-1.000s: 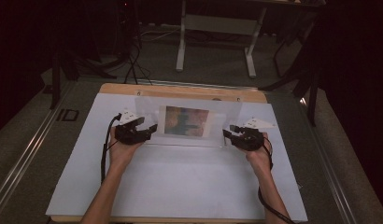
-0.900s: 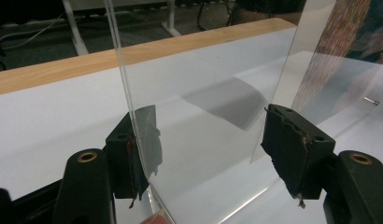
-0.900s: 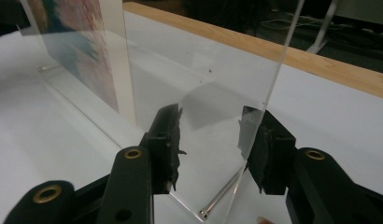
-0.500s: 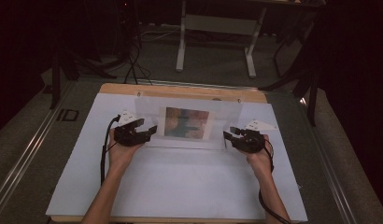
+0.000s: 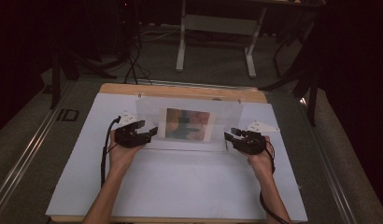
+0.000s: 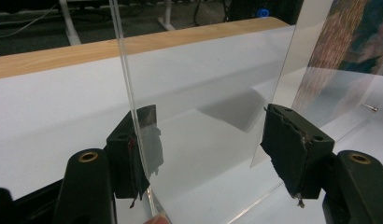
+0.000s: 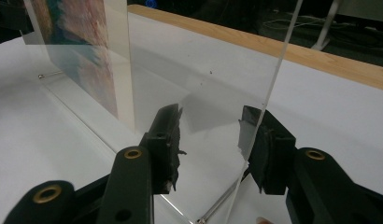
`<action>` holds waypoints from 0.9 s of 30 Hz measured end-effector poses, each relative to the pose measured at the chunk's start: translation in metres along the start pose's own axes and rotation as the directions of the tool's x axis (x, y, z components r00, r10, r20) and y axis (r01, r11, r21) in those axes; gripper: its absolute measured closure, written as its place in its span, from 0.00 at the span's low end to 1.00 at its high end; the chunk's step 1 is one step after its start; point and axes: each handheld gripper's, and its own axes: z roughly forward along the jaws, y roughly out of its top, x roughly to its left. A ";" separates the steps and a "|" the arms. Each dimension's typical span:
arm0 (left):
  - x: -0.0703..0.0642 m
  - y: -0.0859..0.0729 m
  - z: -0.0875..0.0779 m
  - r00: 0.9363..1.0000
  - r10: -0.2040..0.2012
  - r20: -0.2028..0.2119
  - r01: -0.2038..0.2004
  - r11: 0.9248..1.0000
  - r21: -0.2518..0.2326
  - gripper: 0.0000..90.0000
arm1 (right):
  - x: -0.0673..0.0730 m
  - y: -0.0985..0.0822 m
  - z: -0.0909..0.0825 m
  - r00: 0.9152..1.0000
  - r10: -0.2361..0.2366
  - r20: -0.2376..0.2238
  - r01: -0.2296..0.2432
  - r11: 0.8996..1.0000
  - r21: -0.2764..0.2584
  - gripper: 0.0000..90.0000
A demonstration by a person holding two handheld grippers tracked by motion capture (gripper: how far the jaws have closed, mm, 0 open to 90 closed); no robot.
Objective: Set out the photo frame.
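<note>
A clear acrylic panel (image 5: pixel 154 109) stands nearly upright on the white table cover (image 5: pixel 180 186) and carries a colourful picture (image 5: pixel 187 123) at its middle. My left gripper (image 5: pixel 150 130) is at the panel's left edge, jaws open. In the left gripper view that gripper (image 6: pixel 208 112) has the panel (image 6: pixel 203 70) between its jaws, the sheet's edge right against the left pad and the right pad well clear. My right gripper (image 5: pixel 229 134) is open at the right edge. In the right gripper view the panel (image 7: pixel 203 60) passes between the right gripper's (image 7: pixel 210 111) jaws, close to the right pad. The picture (image 7: pixel 73 37) lies beyond.
The wooden table edge (image 5: pixel 180 89) runs behind the panel. A small metal pin (image 6: pixel 369 107) lies on the cover near the panel's foot. Beyond the table stand a desk frame (image 5: pixel 215 28) and dark stands with cables on the floor (image 5: pixel 129 60).
</note>
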 end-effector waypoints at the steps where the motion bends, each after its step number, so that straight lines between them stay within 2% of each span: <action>1: 0.000 0.000 0.000 1.000 0.001 -0.001 -0.001 1.000 0.001 0.40 | 0.000 0.000 0.000 1.000 0.001 -0.001 -0.001 1.000 0.000 0.63; 27: 0.001 -0.002 -0.001 1.000 0.000 0.010 0.000 1.000 -0.003 0.40 | 0.002 -0.005 -0.001 1.000 0.009 -0.008 -0.009 1.000 -0.001 0.64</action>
